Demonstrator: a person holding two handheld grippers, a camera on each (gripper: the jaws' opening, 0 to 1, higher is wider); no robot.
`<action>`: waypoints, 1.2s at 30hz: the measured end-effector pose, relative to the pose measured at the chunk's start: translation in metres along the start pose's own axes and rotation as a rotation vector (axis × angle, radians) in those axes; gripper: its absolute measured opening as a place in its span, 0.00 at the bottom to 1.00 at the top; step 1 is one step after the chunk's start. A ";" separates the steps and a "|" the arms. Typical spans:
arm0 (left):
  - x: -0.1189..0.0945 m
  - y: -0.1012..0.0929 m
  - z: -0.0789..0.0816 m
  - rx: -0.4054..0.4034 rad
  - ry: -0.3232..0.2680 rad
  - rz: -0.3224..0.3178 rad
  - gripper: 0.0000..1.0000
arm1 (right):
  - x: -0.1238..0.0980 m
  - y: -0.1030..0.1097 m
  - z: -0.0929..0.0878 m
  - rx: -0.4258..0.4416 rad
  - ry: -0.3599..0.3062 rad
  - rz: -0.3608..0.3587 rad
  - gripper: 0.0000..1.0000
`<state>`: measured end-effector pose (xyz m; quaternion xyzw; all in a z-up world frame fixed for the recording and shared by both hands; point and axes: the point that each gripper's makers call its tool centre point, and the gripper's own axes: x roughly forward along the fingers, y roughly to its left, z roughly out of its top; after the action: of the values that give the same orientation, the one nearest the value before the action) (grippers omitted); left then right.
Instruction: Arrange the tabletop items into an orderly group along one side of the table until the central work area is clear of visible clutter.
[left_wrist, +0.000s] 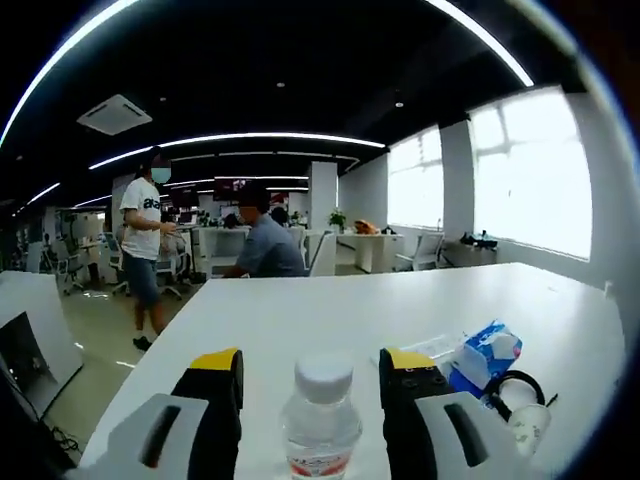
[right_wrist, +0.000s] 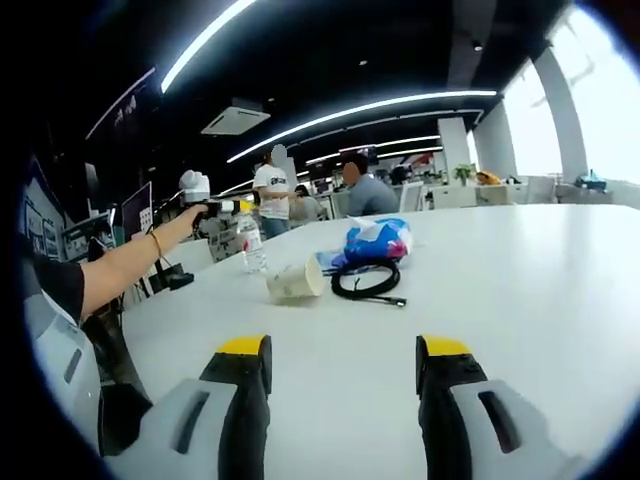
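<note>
A clear water bottle (left_wrist: 320, 420) with a white cap stands on the white table (left_wrist: 300, 305) between the jaws of my left gripper (left_wrist: 312, 362). The jaws are open, with a small gap on each side of the bottle. In the right gripper view the same bottle (right_wrist: 250, 245) stands near the table's far-left edge. The left gripper (right_wrist: 222, 207) is at its top, held by a person's arm (right_wrist: 130, 265). A paper cup (right_wrist: 295, 282) lies on its side next to a black cable coil (right_wrist: 365, 281) and a blue tissue pack (right_wrist: 376, 240). My right gripper (right_wrist: 343, 362) is open over bare table.
In the left gripper view the tissue pack (left_wrist: 487, 355), the cable coil (left_wrist: 512, 386) and the cup (left_wrist: 527, 425) lie to the bottle's right. A flat white packet (left_wrist: 436, 346) lies behind them. People (left_wrist: 145, 250) stand and sit among desks beyond the table's far edge.
</note>
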<state>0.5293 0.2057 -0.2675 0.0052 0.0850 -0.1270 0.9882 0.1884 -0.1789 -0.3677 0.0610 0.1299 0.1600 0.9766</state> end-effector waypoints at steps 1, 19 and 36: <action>-0.004 0.001 0.001 -0.001 -0.001 -0.002 0.55 | -0.001 0.000 -0.001 0.004 0.000 0.002 0.56; -0.054 -0.025 -0.024 0.422 -0.014 -0.097 0.69 | -0.018 0.005 -0.014 0.012 0.032 0.008 0.55; -0.074 -0.077 -0.041 0.806 -0.093 -0.208 0.83 | -0.018 0.012 -0.027 0.001 0.079 0.033 0.56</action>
<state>0.4321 0.1506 -0.2944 0.3772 -0.0161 -0.2493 0.8918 0.1610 -0.1709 -0.3877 0.0576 0.1674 0.1785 0.9679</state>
